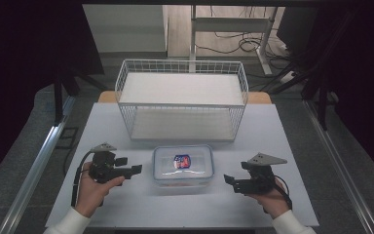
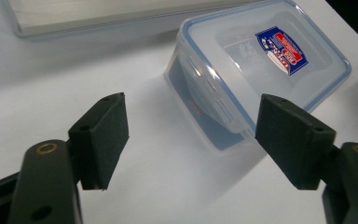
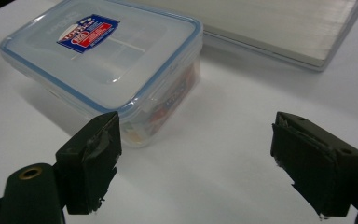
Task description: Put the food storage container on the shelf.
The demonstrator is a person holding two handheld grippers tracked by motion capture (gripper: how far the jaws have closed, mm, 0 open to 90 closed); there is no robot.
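— What are you working on?

— A white table [image 1: 126, 204] with a dark floor all around it. A white wire basket [image 1: 181, 100] stands at its far side, and desk legs and cables lie beyond.

— And your claws?

— My left gripper [image 1: 135, 169] and right gripper [image 1: 228, 179] both gape, holding nothing. The lidded clear container [image 1: 183, 165] sits between them, just in front of the basket, apart from both.
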